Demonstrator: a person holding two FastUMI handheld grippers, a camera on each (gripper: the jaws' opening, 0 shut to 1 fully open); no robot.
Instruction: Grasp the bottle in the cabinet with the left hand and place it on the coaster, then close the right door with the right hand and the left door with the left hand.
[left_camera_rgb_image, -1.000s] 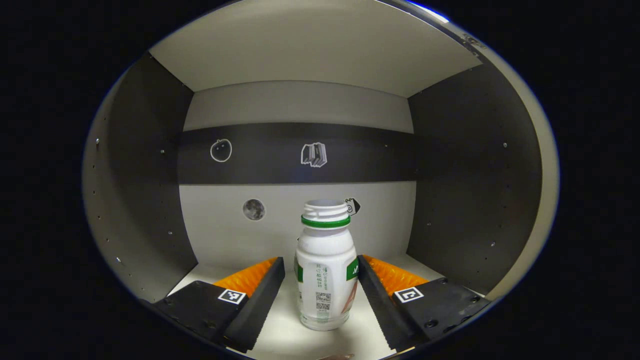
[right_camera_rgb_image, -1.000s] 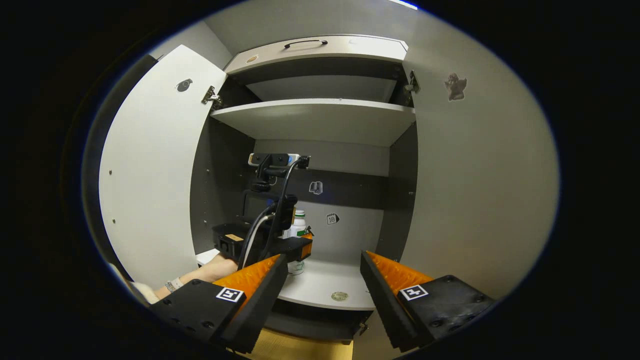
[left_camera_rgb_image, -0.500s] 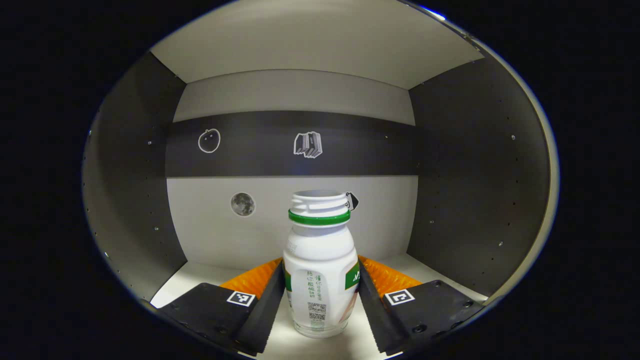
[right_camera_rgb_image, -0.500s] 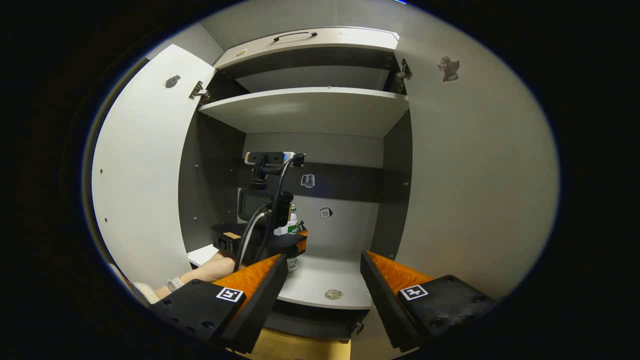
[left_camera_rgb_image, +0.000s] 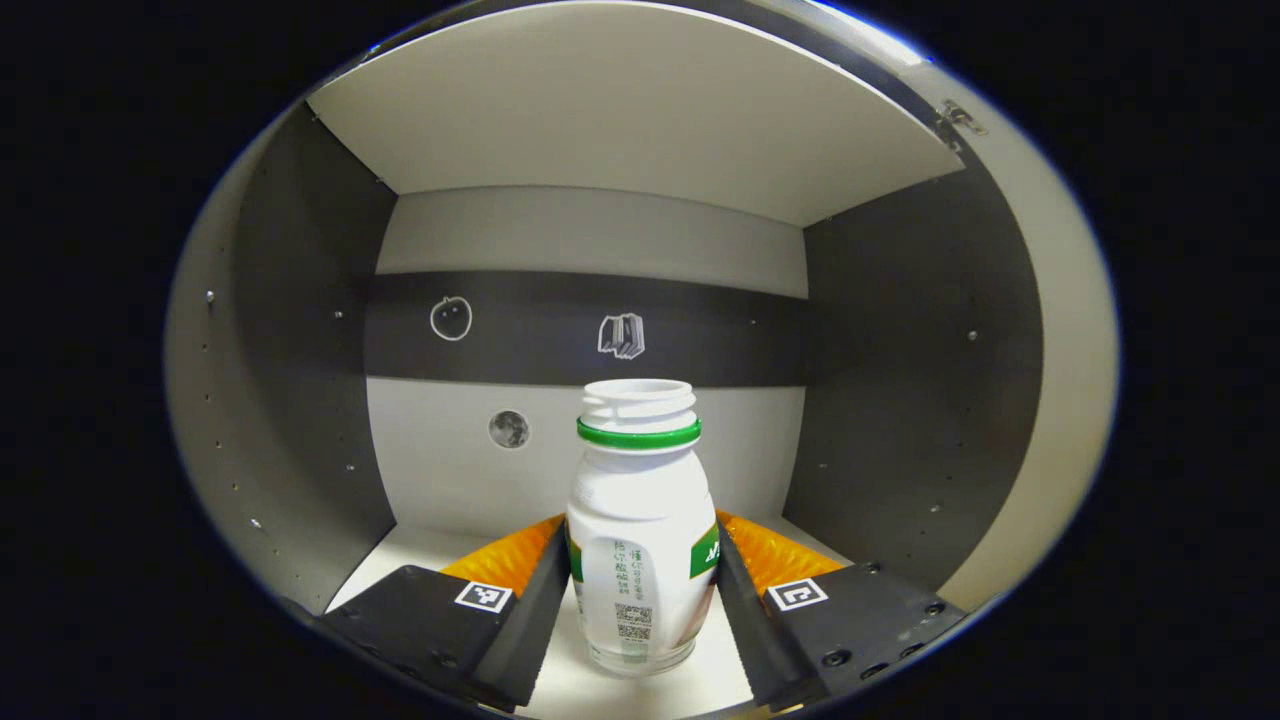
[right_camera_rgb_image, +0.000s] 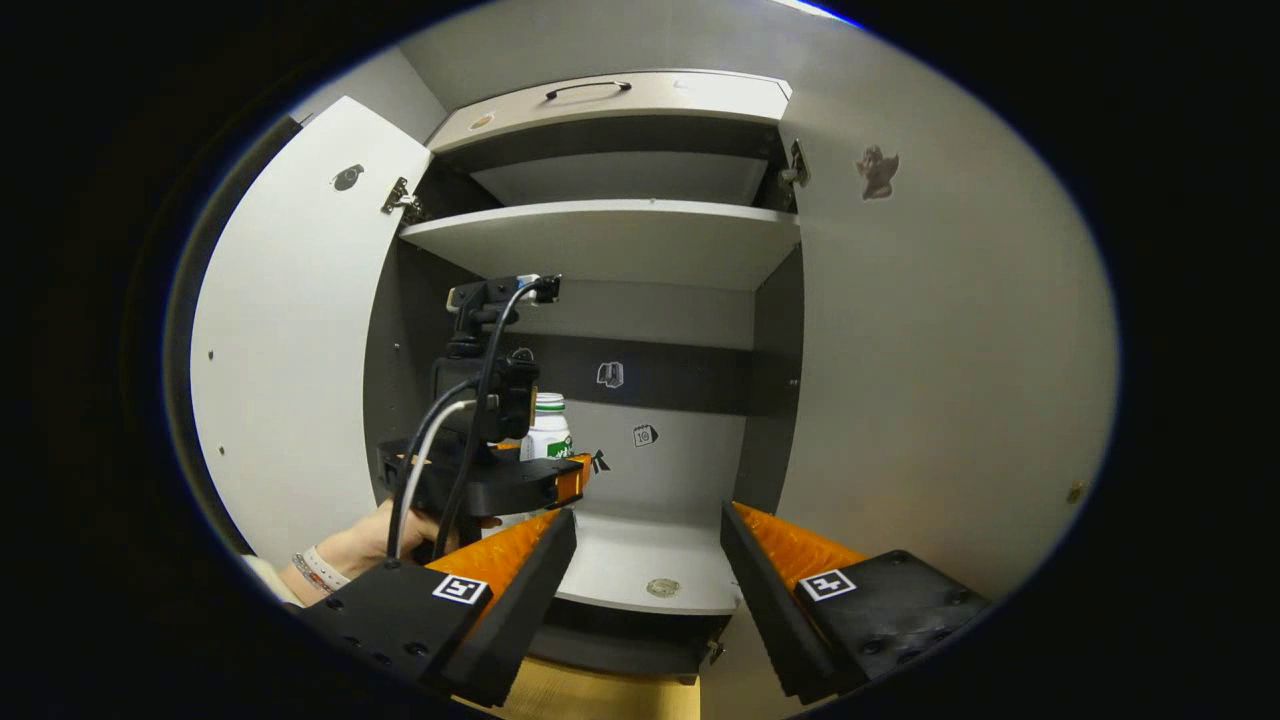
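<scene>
Now, bottle: the white plastic bottle with a green neck ring and no cap (left_camera_rgb_image: 640, 540) stands upright between the left gripper's (left_camera_rgb_image: 640, 590) two fingers, both pressed against its sides, inside the lower cabinet compartment; whether its base touches the white shelf floor (left_camera_rgb_image: 420, 550) I cannot tell.
Grip advice: keep it vertical, since the mouth is open; squeeze no harder than needed, as thin plastic probably dents.
Carry path: judged from the right gripper view, draw it straight back, then set it on the small round coaster (right_camera_rgb_image: 658, 588) near the shelf's front edge.
Bottle shape: rounded shoulders, narrower threaded neck, glossy printed label; likely slippery.
Fingers: ridged pads (left_camera_rgb_image: 510, 555) should help hold the smooth wall.
Right gripper: the right gripper (right_camera_rgb_image: 648, 570) hangs outside the cabinet, fingers spread apart, holding nothing.
Cabinet: matte dark side walls, pale back panel (left_camera_rgb_image: 590, 230) with small stickers, a flat shelf above.
Doors: both smooth light doors, left (right_camera_rgb_image: 290, 330) and right (right_camera_rgb_image: 950, 330), stand open.
</scene>
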